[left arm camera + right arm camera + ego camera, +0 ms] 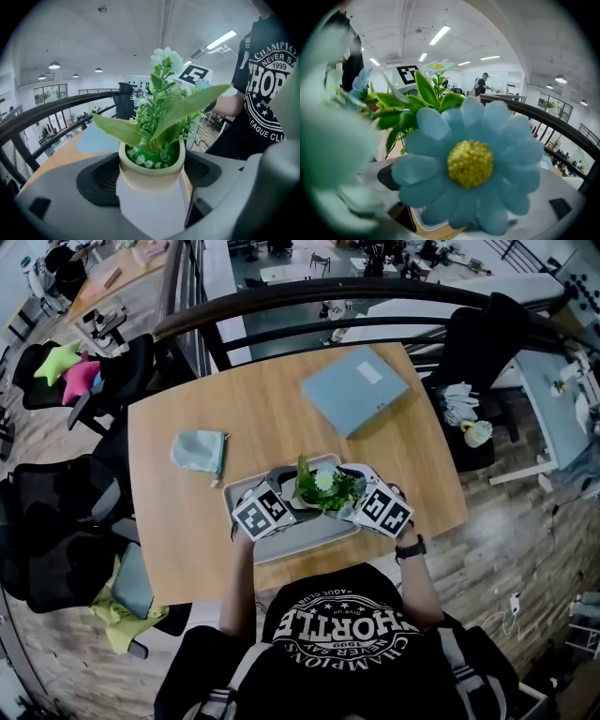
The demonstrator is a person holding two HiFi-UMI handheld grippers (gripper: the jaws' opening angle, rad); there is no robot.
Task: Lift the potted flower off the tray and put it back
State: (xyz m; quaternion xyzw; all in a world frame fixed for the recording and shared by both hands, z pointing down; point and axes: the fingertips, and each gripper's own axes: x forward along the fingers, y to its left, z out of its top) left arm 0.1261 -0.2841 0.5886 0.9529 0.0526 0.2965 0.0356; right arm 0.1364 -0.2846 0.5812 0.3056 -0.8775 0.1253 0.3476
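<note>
Leaves and petals crowd both of my gripper views. My left gripper (150, 176) has the potted flower (151, 161) between its jaws. The cream pot sits squarely in the gap with its sides against the dark pads (101, 176), so I am holding it there. Long green leaves and a pale bloom rise from the pot. Behind them shows the marker cube (194, 75) on my right gripper (361, 482).

That gripper faces the plant from the opposite side. Its jaws stand wide apart, but a big blue daisy (470, 164) with a yellow centre hangs right before the camera and covers the pot. I cannot tell whether these pads press on it. Under the petals I see a corner of the tray (429, 223) and a strip of the wooden table (443, 233).

In my head view the plant stands over the grey tray, toward its far edge, with one gripper close on each side. Whether the pot's base rests on the tray or hangs just above it I cannot make out. The tray lies at the near edge of the table. Farther back on the wood lie a light blue pouch (199, 450) to the left and a grey-blue folder (354, 388) to the right, both well apart from the tray. A dark curved railing (309, 296) runs behind the table.
</note>
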